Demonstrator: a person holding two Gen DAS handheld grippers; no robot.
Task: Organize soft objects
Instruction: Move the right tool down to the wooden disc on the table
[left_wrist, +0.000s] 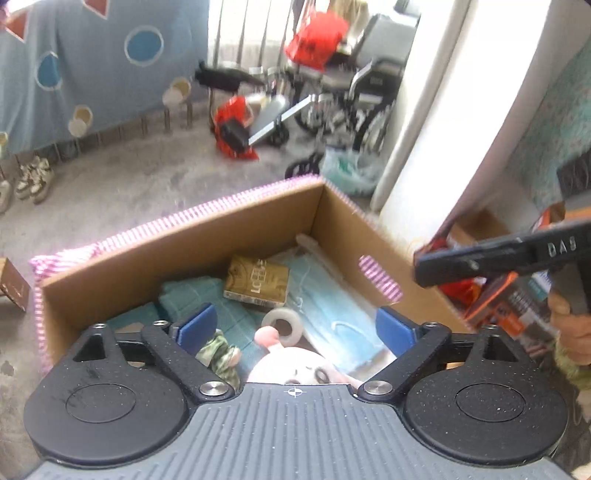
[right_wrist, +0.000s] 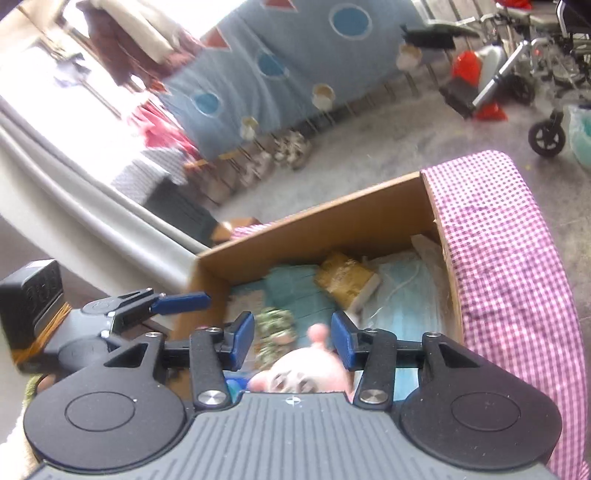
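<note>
An open cardboard box (left_wrist: 229, 229) holds a pink plush toy (left_wrist: 295, 369) with a camouflage-clad limb (left_wrist: 218, 354), a teal cloth (left_wrist: 192, 291), blue face masks (left_wrist: 332, 306), a yellow-brown packet (left_wrist: 256, 282) and a tape roll (left_wrist: 282, 325). My left gripper (left_wrist: 295, 326) hangs above the box, jaws wide open, nothing between the pads. My right gripper (right_wrist: 291, 341) is open too, over the plush toy (right_wrist: 306, 373); the toy's pink ear shows in the gap, untouched. A black finger of the right gripper (left_wrist: 461, 264) shows at the right edge of the left wrist view.
A pink gingham cloth (right_wrist: 498, 258) drapes the box's right side. Coloured cartons (left_wrist: 517, 306) sit right of the box. On the grey floor beyond stand a wheelchair (left_wrist: 351, 99), a red bag (left_wrist: 232, 125) and shoes (left_wrist: 33, 181) under a blue blanket (left_wrist: 92, 66).
</note>
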